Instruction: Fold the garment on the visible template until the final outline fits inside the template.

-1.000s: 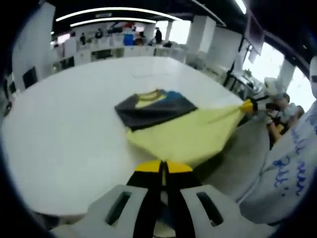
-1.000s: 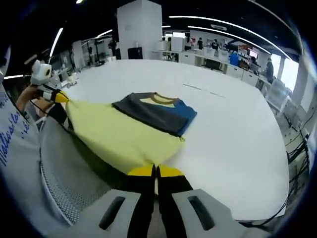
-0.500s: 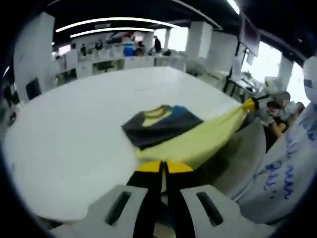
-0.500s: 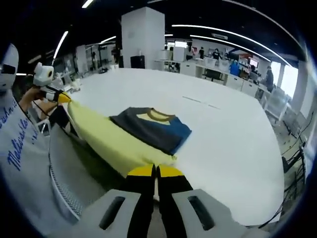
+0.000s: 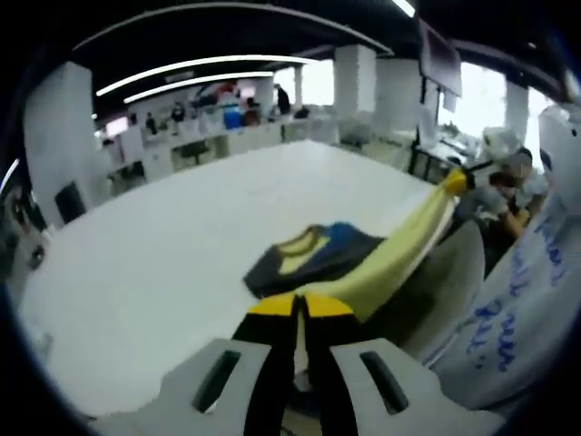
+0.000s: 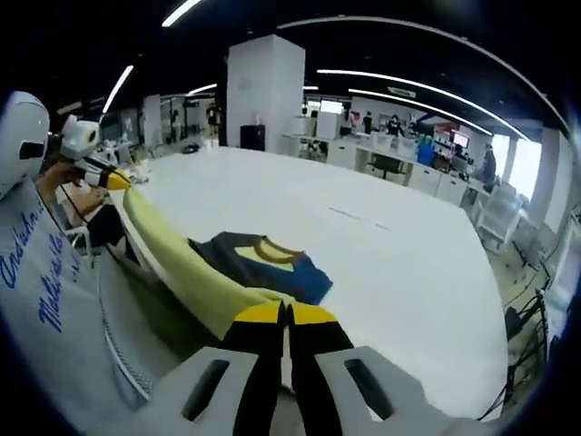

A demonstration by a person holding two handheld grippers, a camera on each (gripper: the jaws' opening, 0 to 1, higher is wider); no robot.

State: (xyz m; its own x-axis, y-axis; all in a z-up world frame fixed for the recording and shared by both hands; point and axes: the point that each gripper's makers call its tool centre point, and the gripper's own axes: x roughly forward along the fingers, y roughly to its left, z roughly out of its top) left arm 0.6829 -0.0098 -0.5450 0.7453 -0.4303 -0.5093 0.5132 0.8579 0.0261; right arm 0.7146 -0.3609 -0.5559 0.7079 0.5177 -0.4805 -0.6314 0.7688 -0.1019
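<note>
Yellow cloth, the lower part of the garment (image 5: 381,268), stretches taut between the two tools, lifted off the white desk (image 5: 163,254). In the left gripper view the left hand-held gripper (image 5: 300,307) at bottom centre has its jaws closed on one yellow corner; the other corner runs to the upper right of the frame. In the right gripper view the right hand-held gripper (image 6: 286,313) is likewise clamped on the hem at bottom centre. The garment's dark grey and blue upper part lies folded on the desk near mid-frame.
</note>
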